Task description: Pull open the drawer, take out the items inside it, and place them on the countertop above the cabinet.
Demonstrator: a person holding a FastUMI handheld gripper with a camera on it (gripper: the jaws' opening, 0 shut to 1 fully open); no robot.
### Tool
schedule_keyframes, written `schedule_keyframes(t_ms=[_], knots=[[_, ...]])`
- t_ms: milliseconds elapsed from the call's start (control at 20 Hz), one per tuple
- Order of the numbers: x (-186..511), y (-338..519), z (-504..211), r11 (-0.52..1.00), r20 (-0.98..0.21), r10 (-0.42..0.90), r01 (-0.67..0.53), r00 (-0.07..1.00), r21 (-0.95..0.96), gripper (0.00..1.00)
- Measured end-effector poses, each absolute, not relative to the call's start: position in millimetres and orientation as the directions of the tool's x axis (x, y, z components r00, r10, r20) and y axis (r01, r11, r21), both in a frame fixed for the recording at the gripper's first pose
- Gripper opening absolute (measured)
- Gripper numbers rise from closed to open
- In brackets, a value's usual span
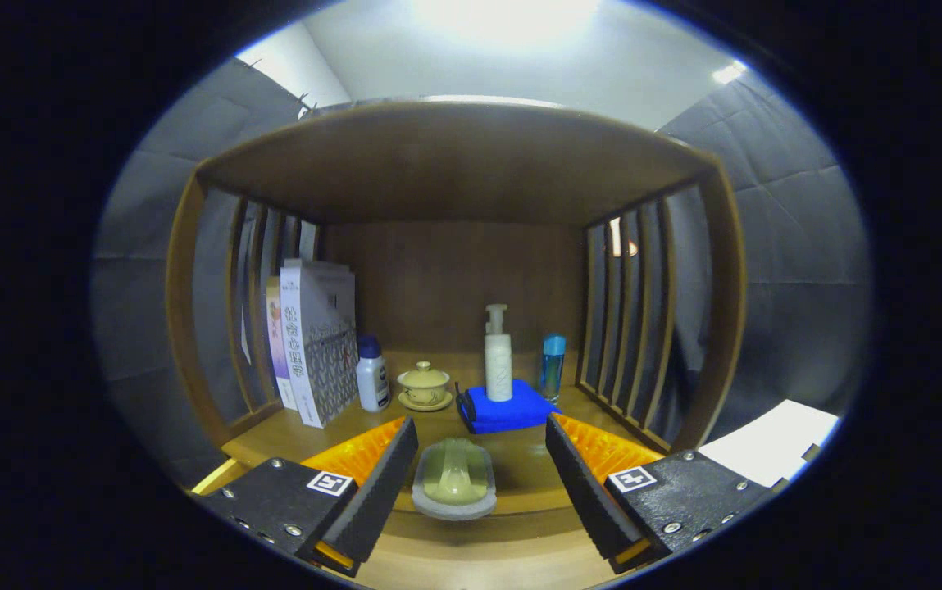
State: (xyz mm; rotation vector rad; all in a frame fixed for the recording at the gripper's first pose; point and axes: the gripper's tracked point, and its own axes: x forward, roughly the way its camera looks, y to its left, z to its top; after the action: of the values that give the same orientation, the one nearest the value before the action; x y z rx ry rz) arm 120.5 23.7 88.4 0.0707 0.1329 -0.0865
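Brush-like green item [454, 478] with a pale grey base lies on the wooden countertop [520, 467], between the gripper [480, 467] fingers but touching neither; whether it came from the drawer is only my guess, since the drawer itself lies outside what can be seen. The tongs are spread wide, each finger standing clear of the item's sides, which reads either as a release just made or an approach about to close. The item sits near the front edge, on bare wood, probably because the space further back is taken. Beyond it a white pump bottle [498, 357] stands on a folded blue cloth [507, 407], a blue-capped clear bottle [552, 366] just beside it. To the other side sit a lidded yellow cup on a saucer [424, 385], a small white bottle [372, 374] and upright books [315, 336] leaning against the slatted side. How many items remain in the drawer cannot be told.
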Motion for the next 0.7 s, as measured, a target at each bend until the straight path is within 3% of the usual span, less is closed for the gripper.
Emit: schedule_keyframes(t_ms=[250, 700], knots=[[67.2, 25.4, 100.7, 0.993, -0.057, -0.077, 0.082, 0.995, 0.088, 0.97], [-1.5, 38.8, 76.9, 0.994, -0.017, -0.052, 0.053, 0.999, 0.099, 0.97]])
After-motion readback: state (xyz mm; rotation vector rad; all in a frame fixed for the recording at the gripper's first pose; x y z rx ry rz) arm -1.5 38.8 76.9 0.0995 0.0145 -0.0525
